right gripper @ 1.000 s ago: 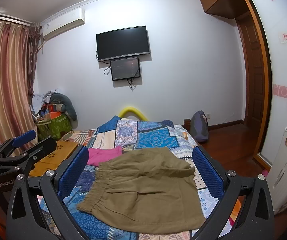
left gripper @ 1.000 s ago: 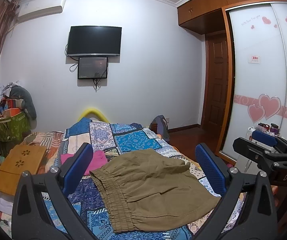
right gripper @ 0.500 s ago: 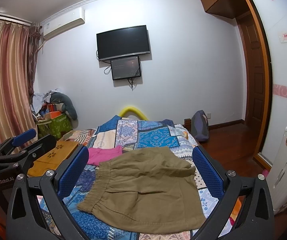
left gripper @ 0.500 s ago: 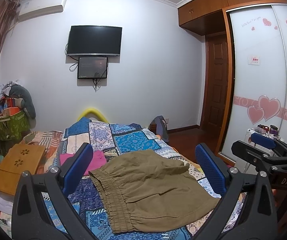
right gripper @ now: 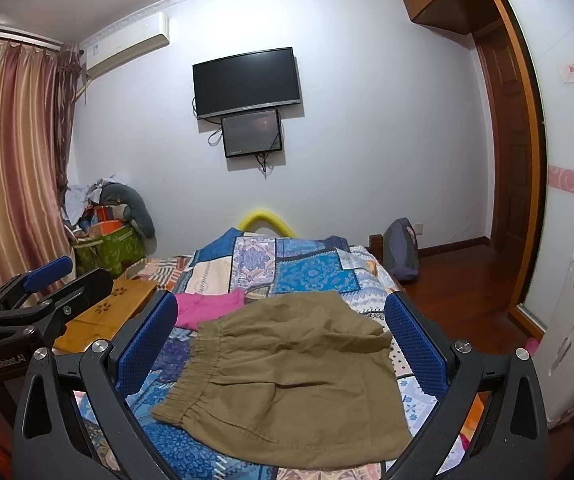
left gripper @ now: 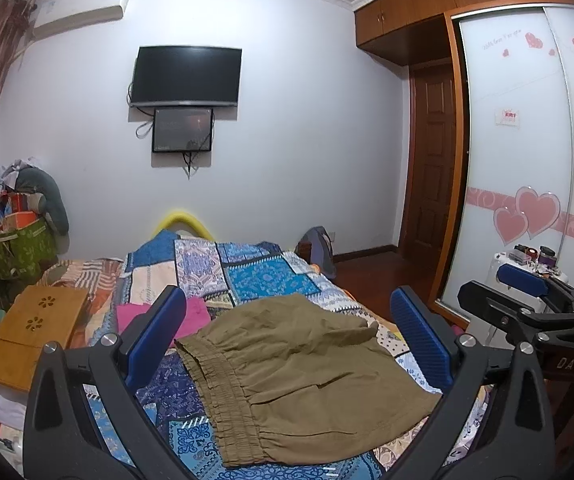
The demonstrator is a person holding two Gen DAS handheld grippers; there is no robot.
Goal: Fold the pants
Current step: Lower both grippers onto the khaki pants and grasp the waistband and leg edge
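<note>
Olive-brown pants lie on the patchwork bedspread, folded over, elastic waistband toward the left. They also show in the right wrist view. My left gripper is open and empty, held above the near side of the pants. My right gripper is open and empty too, also above the pants. The right gripper shows at the right edge of the left wrist view; the left gripper shows at the left edge of the right wrist view.
A pink garment lies on the bed beyond the waistband. A wooden lap table sits at the bed's left. A cluttered green bag stands by the curtain. A white appliance and wardrobe are on the right.
Both views have shifted only slightly; the pants lie as before and both grippers stay open above them.
</note>
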